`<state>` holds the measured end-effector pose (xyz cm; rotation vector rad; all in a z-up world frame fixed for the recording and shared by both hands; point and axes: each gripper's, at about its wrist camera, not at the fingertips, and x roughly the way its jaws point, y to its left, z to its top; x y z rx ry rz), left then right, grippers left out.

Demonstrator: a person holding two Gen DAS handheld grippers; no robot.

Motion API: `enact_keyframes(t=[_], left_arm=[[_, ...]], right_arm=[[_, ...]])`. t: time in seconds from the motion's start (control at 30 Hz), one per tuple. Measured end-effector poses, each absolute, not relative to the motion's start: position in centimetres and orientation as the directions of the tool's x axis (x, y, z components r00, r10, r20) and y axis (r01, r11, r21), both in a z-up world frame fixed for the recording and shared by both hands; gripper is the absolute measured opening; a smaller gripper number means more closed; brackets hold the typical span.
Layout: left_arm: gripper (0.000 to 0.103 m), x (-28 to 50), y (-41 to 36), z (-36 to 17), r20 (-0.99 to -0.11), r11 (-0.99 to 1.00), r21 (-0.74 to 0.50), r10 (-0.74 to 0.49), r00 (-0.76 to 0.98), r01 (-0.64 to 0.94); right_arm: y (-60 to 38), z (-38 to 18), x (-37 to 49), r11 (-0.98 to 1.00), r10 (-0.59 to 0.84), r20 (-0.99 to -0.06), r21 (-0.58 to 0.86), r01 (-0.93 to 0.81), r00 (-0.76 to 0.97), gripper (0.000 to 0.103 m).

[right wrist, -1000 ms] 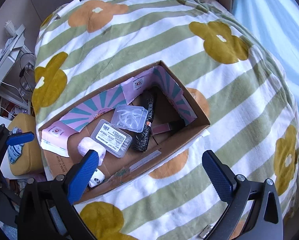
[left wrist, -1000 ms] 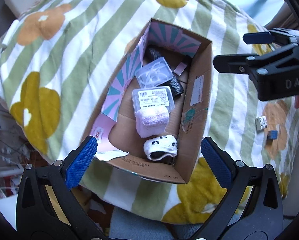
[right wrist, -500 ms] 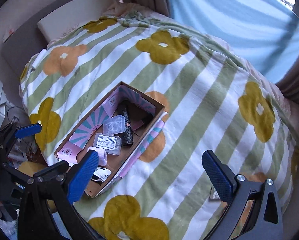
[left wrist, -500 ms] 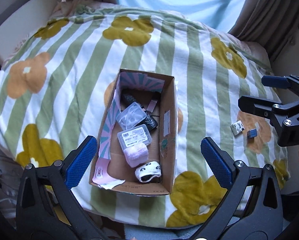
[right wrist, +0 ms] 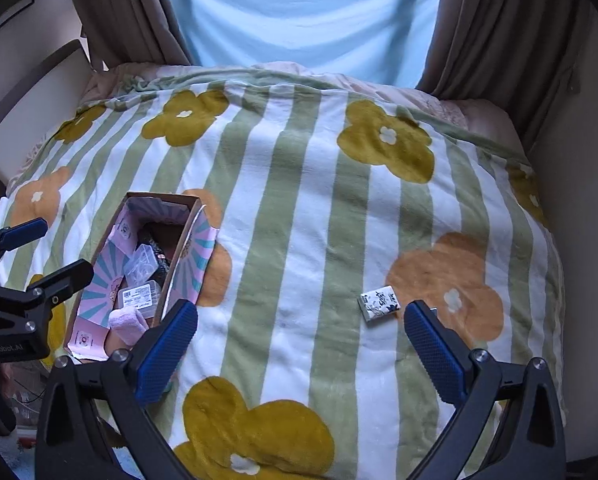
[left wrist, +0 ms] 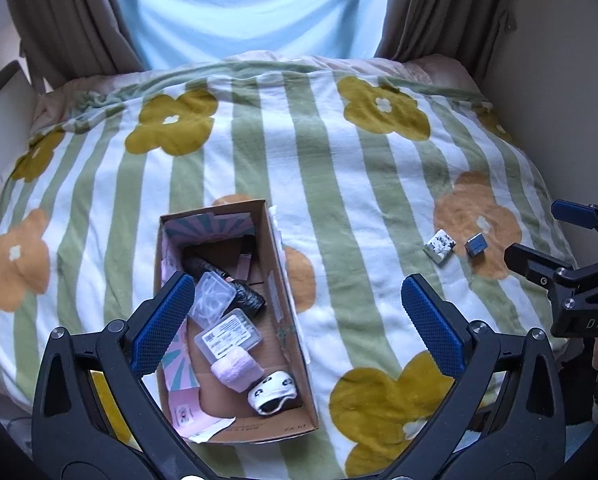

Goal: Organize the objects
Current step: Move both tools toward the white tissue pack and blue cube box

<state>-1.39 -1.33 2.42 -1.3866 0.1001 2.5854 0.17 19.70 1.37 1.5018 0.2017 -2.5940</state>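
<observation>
Soft, fuzzy fleece blanket (left wrist: 339,184). Matt brown cardboard box (left wrist: 287,320) holding clear glossy plastic cases (left wrist: 229,338) and fluffy pink cloth (left wrist: 239,370). Gripper pads (right wrist: 167,350) look textured blue rubber.

— What sits in the open cardboard box (left wrist: 291,312) on the striped flower blanket (left wrist: 339,200)?
— Two clear plastic cases (left wrist: 213,300), one labelled (left wrist: 229,338); a black bundle (left wrist: 247,298); a pink roll (left wrist: 237,370); and a white-and-black item (left wrist: 273,392) at the near end
— And outside it?
— Well to the right, a white patterned packet (left wrist: 439,246) lies flat just beside a small grey-blue block (left wrist: 476,245)
</observation>
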Motion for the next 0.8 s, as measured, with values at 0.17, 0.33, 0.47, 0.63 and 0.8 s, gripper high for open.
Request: enact_keyframes(t=[0.17, 0.33, 0.47, 0.63, 0.8], left_arm=[[0.103, -1.9, 0.4, 2.3, -0.829, -0.966, -0.033, 0.169, -0.532, -0.255], [0.103, -2.1, 1.5, 2.0, -0.824, -0.960, -0.038, 0.186, -0.535, -0.276], [0.103, -2.3, 2.7, 1.8, -0.818, -0.953, -0.046, 0.207, -0.537, -0.299], [0.103, -2.9, 5.9, 1.1, -0.816, -0.928, -0.050, 0.252, -0.521, -0.370], [0.103, -4.2, 10.1, -0.8, -0.834, -0.898, -0.087, 0.303, -0.461, -0.431]], right_arm=[[20.1, 1.3, 0.8, -0.985, -0.029, -0.858, -0.061, 0.159, -0.513, 0.102], [21.4, 1.0, 1.0, -0.991, -0.031, -0.849, -0.043, 0.127, -0.528, 0.102], [23.2, 1.0, 1.5, -0.994, -0.054, -0.833, -0.010, 0.111, -0.550, 0.102], [26.1, 0.5, 2.1, -0.996, -0.030, -0.815, -0.024, 0.086, -0.579, 0.102], [29.3, -1.1, 2.2, -0.996, 0.007, -0.814, -0.057, 0.067, -0.581, 0.102]])
